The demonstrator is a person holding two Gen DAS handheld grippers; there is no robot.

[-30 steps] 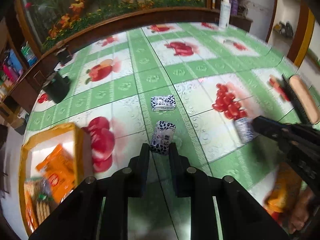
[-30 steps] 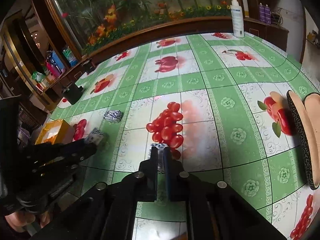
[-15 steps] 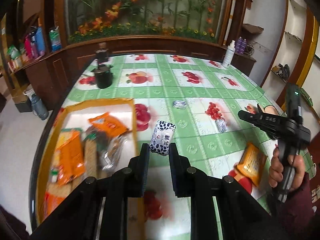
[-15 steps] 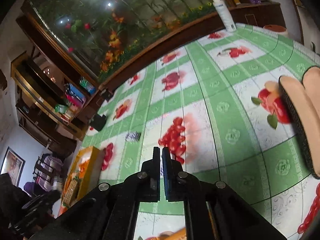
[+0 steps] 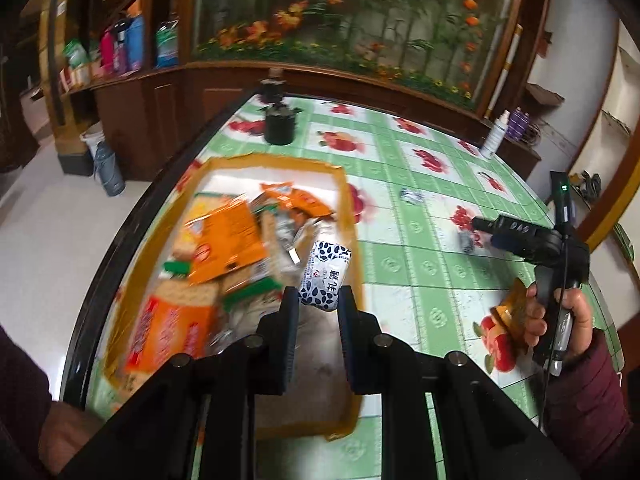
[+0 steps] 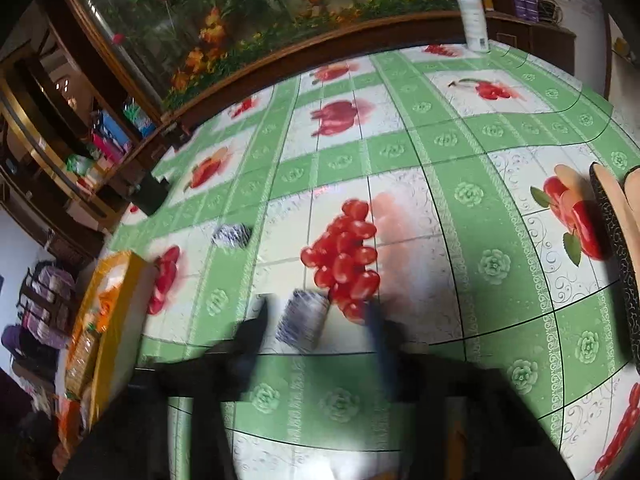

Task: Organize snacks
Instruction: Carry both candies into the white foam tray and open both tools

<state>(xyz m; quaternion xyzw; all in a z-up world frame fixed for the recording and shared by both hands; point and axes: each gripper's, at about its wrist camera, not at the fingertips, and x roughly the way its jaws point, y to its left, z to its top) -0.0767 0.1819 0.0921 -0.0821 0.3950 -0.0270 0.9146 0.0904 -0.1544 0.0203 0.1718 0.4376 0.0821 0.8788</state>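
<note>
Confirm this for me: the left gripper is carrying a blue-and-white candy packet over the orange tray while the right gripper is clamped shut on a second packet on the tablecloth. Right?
Not quite. The right gripper is not clamped: its fingers are opening and stand either side of the second packet, as the right wrist view shows. The rest holds: the left gripper carries a blue-and-white candy packet over the orange tray.

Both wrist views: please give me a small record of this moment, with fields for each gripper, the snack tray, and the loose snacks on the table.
left gripper: shut on a blue-and-white candy packet, held above the tray
right gripper: jaws opening, a second blue-and-white packet lies on the table between them
tray: yellow cardboard, holds orange snack bags and crackers
loose snacks: third blue-and-white packet on the tablecloth; orange packet beside the right hand
</note>
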